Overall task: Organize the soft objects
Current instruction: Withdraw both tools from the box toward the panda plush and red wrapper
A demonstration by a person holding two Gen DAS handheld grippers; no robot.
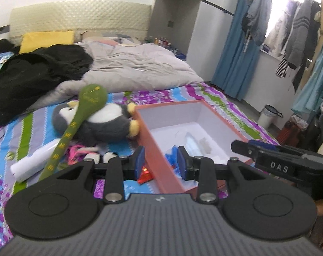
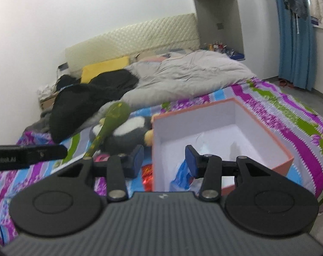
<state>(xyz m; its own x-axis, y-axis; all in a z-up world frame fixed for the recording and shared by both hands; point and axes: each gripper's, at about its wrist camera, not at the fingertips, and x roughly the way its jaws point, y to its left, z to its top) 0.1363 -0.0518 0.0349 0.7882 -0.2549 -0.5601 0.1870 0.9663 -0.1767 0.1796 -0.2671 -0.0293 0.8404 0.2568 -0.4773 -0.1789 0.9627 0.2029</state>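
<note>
Left wrist view, plush penguin (image 1: 106,123) beside rigid coral box (image 1: 159,155), both hand-held grippers wide, empty

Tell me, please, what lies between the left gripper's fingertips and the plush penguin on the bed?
In the left wrist view, between the left gripper and the plush penguin lies a small jumble: pink yarn-like fluff and a small black-and-white plush.

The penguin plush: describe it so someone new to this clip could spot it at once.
On the striped bedsheet, look just left of the open pink box. The penguin plush lies there against the box's wall, grey and white with yellow feet. A long green spoon-shaped toy lies across it, which marks it out.
</note>
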